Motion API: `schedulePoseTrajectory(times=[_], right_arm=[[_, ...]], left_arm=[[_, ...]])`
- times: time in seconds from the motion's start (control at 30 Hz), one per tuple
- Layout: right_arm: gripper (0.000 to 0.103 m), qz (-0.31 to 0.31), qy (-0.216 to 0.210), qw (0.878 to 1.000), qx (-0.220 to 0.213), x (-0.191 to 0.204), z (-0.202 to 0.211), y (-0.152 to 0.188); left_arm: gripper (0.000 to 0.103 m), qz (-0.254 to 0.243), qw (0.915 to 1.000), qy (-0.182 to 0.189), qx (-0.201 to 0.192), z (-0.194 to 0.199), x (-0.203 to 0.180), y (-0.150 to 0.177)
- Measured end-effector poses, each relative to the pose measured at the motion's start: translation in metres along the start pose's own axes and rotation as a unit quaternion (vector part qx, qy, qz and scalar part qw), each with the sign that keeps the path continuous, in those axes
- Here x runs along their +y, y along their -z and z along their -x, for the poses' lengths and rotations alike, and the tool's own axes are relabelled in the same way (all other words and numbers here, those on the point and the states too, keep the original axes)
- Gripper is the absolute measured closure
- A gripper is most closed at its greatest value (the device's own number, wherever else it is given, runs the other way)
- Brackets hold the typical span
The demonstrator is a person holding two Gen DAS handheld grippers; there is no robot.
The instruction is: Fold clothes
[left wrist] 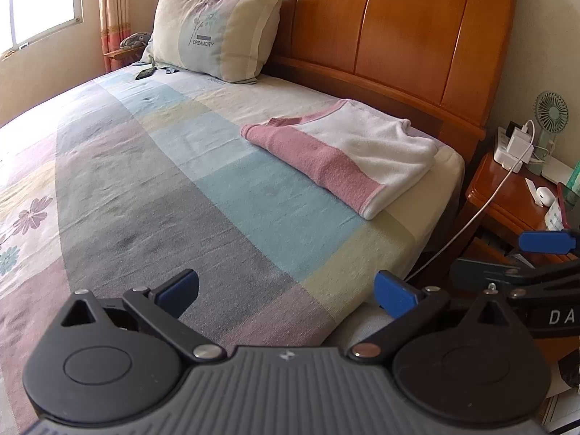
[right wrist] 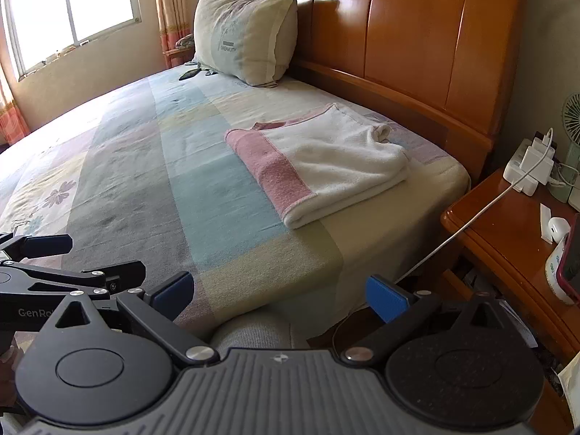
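A pink-and-white terry garment (left wrist: 340, 152) lies folded into a neat rectangle on the pastel patchwork bedspread (left wrist: 174, 166), near the bed's corner by the curved orange wooden headboard (left wrist: 391, 36). Both tools hang back at the mattress edge, well apart from it. The left gripper (left wrist: 286, 291) has its blue-padded fingers spread wide, holding nothing; the right gripper (right wrist: 281, 291) is just the same, gaping and empty. A pale flowered pillow (right wrist: 243, 36) leans against the headboard, and a glossy wooden nightstand (right wrist: 507, 224) stands beside the bed.
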State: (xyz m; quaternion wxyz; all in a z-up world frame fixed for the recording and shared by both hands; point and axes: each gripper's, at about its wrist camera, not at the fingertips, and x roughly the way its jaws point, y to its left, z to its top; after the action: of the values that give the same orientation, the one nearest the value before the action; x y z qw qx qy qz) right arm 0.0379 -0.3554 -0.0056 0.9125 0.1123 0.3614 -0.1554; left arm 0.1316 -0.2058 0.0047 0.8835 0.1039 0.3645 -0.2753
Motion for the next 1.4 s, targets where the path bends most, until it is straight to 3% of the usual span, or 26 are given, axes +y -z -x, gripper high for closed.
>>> schedulePoseTrajectory(times=[0.47,1.4], right_arm=[[0.000,0.008,-0.016,1.000,0.013,0.006,-0.008,-0.011],[0.000,-0.007,-0.015,1.000,0.017,-0.005,-0.013,-0.024]], left_arm=[[0.001,0.007,0.9998,-0.011,0.016,-0.007,0.005,-0.008],[0.001,-0.007,0.9995,0.010,0.029,-0.022,-0.001,-0.025]])
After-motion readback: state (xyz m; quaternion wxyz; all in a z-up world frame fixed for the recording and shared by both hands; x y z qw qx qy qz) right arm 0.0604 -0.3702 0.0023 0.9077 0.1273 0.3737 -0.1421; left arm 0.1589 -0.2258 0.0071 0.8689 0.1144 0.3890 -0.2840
